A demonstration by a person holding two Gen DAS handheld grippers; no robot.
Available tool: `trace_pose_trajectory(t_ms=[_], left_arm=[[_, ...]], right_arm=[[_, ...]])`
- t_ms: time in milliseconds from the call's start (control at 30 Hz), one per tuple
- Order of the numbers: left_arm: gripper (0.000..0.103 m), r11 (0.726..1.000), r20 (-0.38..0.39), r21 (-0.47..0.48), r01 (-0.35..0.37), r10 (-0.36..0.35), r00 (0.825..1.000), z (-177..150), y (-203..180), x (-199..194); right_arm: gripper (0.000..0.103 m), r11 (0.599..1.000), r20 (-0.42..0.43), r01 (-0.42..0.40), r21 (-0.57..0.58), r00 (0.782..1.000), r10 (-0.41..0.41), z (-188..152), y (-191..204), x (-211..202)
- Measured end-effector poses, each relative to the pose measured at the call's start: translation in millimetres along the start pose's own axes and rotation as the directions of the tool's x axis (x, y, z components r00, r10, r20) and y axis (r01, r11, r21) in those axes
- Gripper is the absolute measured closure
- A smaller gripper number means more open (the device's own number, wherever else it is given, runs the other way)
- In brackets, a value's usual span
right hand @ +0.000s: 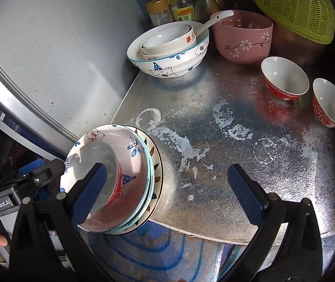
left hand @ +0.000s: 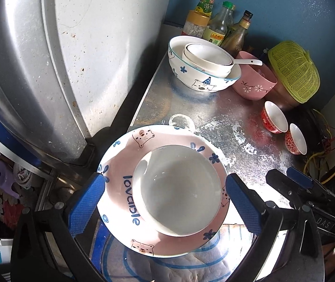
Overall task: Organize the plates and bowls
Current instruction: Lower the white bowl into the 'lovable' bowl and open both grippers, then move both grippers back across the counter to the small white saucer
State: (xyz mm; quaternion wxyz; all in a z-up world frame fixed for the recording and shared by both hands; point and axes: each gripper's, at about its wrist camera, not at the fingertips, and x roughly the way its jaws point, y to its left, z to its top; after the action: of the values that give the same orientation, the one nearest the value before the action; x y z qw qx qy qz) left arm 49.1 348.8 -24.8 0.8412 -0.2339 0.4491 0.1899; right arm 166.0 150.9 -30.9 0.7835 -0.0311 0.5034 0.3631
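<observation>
The stack of plates (right hand: 148,178) sits at the near-left edge of the metal desk (right hand: 249,155), at about 7 o'clock on its surface, partly overhanging the rim. A white bowl (left hand: 179,190) rests mouth-up in the top pink bear plate (left hand: 120,171). The plates lie flat and nested, which reads as deliberate stacking by size; being round, they have no long axis, and their open faces point upward. The printed word on the top plate runs roughly from 12 to 6 o'clock in the left wrist view.

The left tool (left hand: 165,202) is spread wide, its fingers straddling the stack at 9 and 3 o'clock without visibly pressing the rim; judged released. The right tool (right hand: 167,192) is likewise spread open and holds nothing, hovering over bare desk just right of the stack.

At 12 o'clock stands a large bear bowl (right hand: 167,63) with two smaller bowls nested inside, tilted toward the right. Just beside it, at 1 o'clock, is a pink floral bowl (right hand: 245,40) with a white spoon (right hand: 214,20) resting on its rim, handle pointing toward 2 o'clock. Two red-patterned small bowls (right hand: 285,77) sit at 3 o'clock, near each other but apart, not yet nested.

Judgement: nesting the loose bowls remains outstanding. The overhanging stack presents a tipping risk.
</observation>
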Motion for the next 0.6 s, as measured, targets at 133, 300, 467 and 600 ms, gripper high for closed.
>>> trace_pose_trajectory(t_ms=[133, 300, 467, 600], left_arm=[[0.001, 0.999, -0.004, 0.048, 0.017, -0.016, 1.000, 1, -27, 3], [0.001, 0.993, -0.021, 0.111, 0.044, -0.042, 0.999, 2, -64, 10], [0.001, 0.983, -0.036, 0.165, 0.075, -0.070, 0.997, 1, -105, 15], [0.000, 0.976, -0.050, 0.197, 0.088, -0.080, 0.996, -1, -134, 21]], right_arm=[[0.000, 0.995, 0.020, 0.102, -0.007, 0.995, -0.102, -4, -18, -15], [0.000, 0.976, 0.031, 0.216, 0.004, 0.976, -0.216, -7, -49, -31], [0.000, 0.966, 0.031, 0.248, 0.065, 0.968, -0.251, -12, -83, -50], [0.000, 0.960, 0.038, 0.262, 0.096, 0.963, -0.267, -16, -103, -64]])
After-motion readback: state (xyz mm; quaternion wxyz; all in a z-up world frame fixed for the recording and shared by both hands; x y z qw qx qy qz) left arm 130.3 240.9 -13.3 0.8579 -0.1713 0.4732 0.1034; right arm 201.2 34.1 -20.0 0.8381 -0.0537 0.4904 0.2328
